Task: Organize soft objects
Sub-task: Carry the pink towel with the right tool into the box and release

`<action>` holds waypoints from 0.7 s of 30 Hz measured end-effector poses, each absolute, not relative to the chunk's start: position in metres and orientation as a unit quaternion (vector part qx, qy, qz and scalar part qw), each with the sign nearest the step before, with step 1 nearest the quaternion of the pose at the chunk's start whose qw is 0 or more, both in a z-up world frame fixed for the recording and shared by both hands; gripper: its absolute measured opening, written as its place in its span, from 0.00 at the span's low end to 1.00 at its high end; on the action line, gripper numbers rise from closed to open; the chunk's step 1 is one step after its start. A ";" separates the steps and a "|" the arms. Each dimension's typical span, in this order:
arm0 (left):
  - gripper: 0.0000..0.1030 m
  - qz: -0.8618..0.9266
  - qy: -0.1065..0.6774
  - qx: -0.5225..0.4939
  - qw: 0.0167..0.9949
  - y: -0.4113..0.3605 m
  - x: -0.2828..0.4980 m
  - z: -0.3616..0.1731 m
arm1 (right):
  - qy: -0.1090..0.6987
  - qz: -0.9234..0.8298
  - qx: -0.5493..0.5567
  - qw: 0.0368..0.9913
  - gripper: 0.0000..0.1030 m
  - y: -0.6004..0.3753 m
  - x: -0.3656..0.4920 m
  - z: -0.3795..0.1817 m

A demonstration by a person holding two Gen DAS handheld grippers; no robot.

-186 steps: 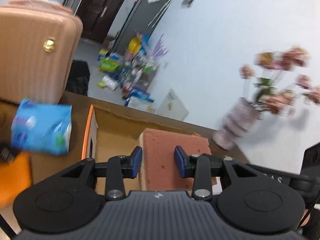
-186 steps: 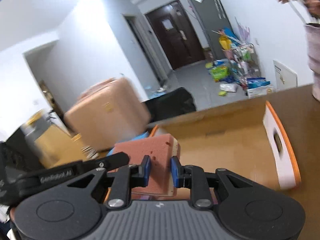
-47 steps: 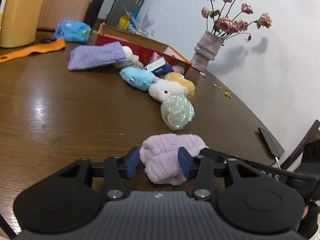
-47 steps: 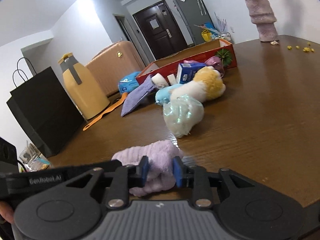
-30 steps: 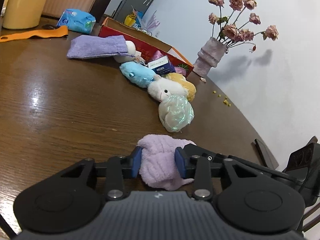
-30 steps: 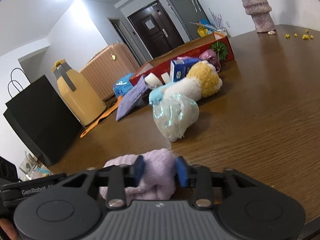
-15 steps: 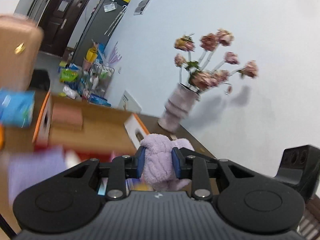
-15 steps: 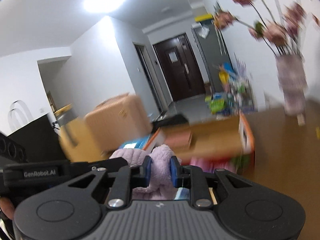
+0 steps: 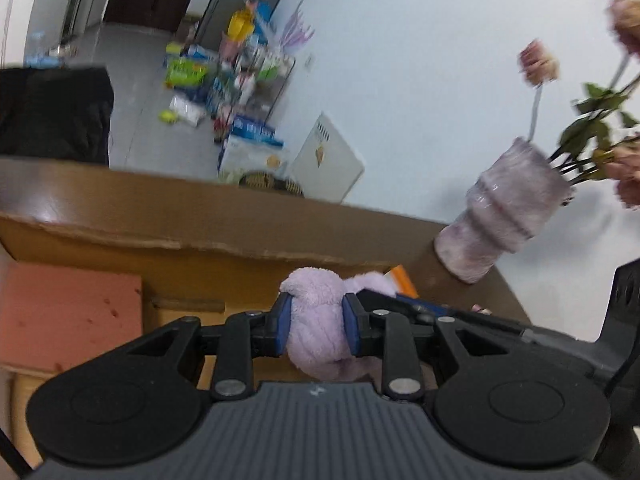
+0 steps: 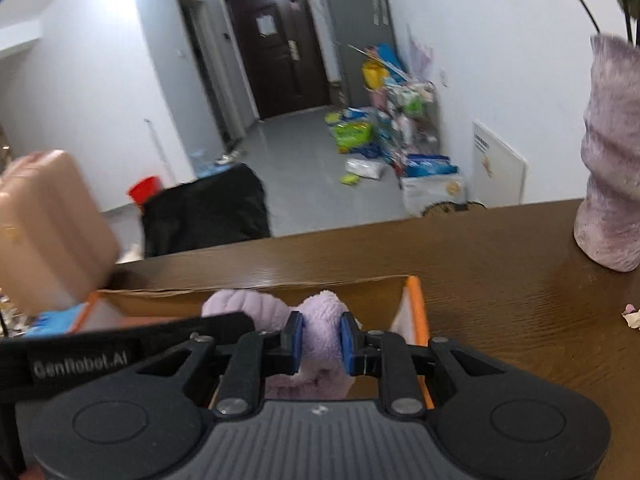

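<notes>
Towel (image 9: 318, 330) sits clamped by both my left gripper (image 9: 316, 330) and right gripper (image 10: 320, 343) over the cardboard box (image 10: 414, 304), sponge (image 9: 68, 316) already inside, release still pending.

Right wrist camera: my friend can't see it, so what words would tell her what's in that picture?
The right tongs pinch a fluffy purple towel above an open cardboard box on a brown wooden table. The left tongs' black arm reaches in from the left to the same towel. A purple vase stands on the right, with a dark door far behind.
</notes>
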State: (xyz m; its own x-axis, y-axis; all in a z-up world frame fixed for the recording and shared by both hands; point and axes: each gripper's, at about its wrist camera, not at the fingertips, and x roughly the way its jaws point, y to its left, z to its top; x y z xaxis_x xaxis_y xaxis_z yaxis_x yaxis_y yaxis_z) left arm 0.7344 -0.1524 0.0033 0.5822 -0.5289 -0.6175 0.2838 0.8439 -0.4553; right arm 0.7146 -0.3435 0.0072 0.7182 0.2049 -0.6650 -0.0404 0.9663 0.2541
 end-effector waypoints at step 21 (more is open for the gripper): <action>0.77 -0.170 0.304 -0.037 0.937 -0.117 0.629 0.094 | 0.310 0.052 0.061 0.947 0.67 -0.356 0.617 0.085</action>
State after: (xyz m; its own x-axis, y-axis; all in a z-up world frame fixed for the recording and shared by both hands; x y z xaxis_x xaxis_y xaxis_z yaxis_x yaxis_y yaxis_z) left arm 0.6286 -0.1170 0.0937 0.7575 -0.3401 -0.5573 0.2956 0.9398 -0.1717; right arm 0.6166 -0.3564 0.0853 0.8018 0.1373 -0.5816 -0.0615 0.9870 0.1483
